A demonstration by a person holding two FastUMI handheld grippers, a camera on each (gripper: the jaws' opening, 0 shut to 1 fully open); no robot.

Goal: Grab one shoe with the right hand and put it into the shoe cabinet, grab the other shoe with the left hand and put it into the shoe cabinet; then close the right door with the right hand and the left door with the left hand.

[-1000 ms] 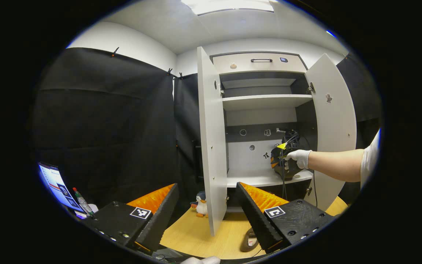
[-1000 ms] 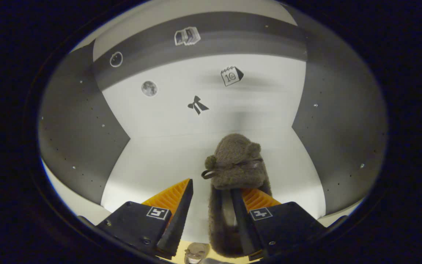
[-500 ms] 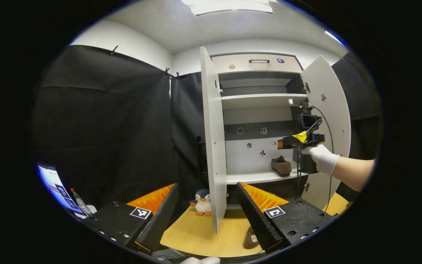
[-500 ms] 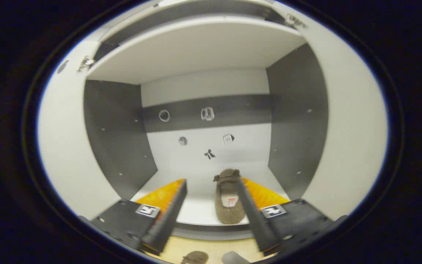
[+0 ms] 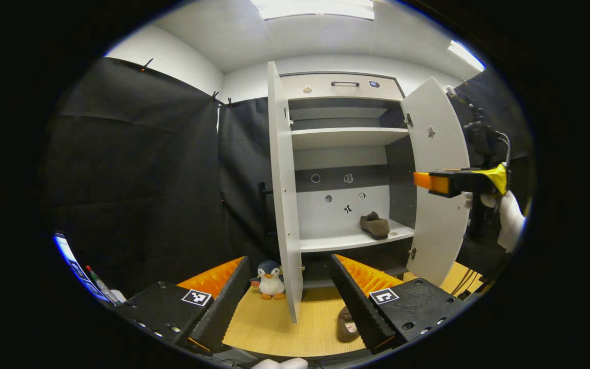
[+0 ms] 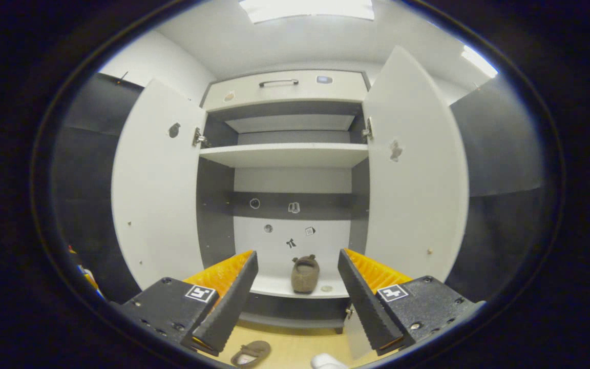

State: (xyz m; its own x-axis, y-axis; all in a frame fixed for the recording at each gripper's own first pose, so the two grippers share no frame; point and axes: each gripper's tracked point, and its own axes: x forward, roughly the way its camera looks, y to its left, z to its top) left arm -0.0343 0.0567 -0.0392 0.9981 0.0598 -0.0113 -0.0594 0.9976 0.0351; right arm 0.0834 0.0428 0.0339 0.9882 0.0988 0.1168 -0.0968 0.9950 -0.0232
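A white shoe cabinet stands with both doors swung wide. One fuzzy brown shoe rests on its lower shelf. The other brown shoe lies on the wooden floor in front. My left gripper is open and empty, low above the floor, facing the cabinet. My right gripper is open and empty, pulled back well clear of the shelf; in the left gripper view it hangs at the far right, held by a gloved hand.
A toy penguin stands on the floor by the left door. The right door is open beside the right gripper. A drawer with a handle tops the cabinet. A screen and a bottle sit at the lower left.
The right gripper has let go of the brown shoe on the lower shelf and drawn back out of the cabinet, up and to the right. The left gripper has barely shifted.
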